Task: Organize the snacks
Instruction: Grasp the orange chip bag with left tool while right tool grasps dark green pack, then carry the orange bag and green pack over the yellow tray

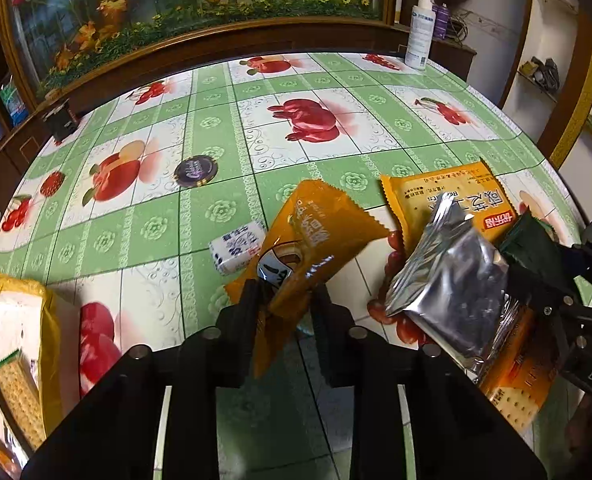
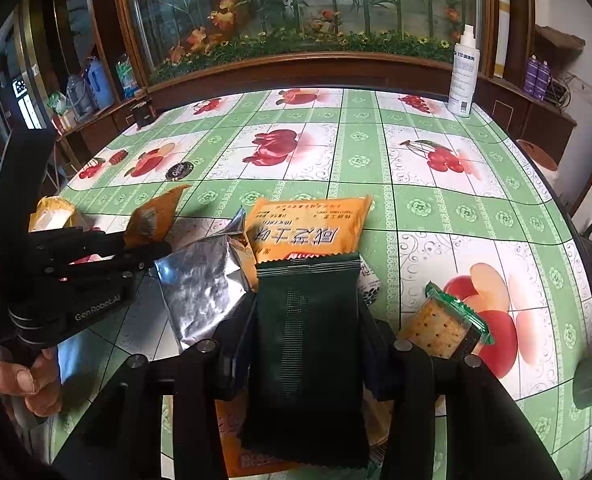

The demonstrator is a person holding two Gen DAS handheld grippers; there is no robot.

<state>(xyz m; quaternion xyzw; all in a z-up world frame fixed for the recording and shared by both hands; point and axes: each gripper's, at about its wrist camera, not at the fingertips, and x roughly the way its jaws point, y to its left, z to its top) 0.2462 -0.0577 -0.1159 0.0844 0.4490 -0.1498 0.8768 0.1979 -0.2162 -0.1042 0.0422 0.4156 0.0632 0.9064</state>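
My left gripper [image 1: 288, 304] is shut on the lower end of an orange snack packet [image 1: 319, 232], which sticks up tilted above the table. The right wrist view shows that gripper [image 2: 152, 246] from the side with the packet [image 2: 156, 216] in its jaws. My right gripper [image 2: 303, 316] is shut on a dark green packet [image 2: 307, 344], held flat between its fingers; the same packet [image 1: 531, 240] appears at the right of the left wrist view. Beneath them lie a silver foil packet [image 2: 204, 280] and an orange biscuit packet [image 2: 307, 224].
On the fruit-print tablecloth [image 1: 335, 152] lie a small white packet [image 1: 238, 250], a round purple sweet [image 1: 196, 171] and a cracker pack [image 2: 443, 324]. A yellow bag [image 1: 16, 312] stands near left. A spray bottle [image 2: 463, 72] stands far right. A hand [image 2: 28, 376] holds the left gripper.
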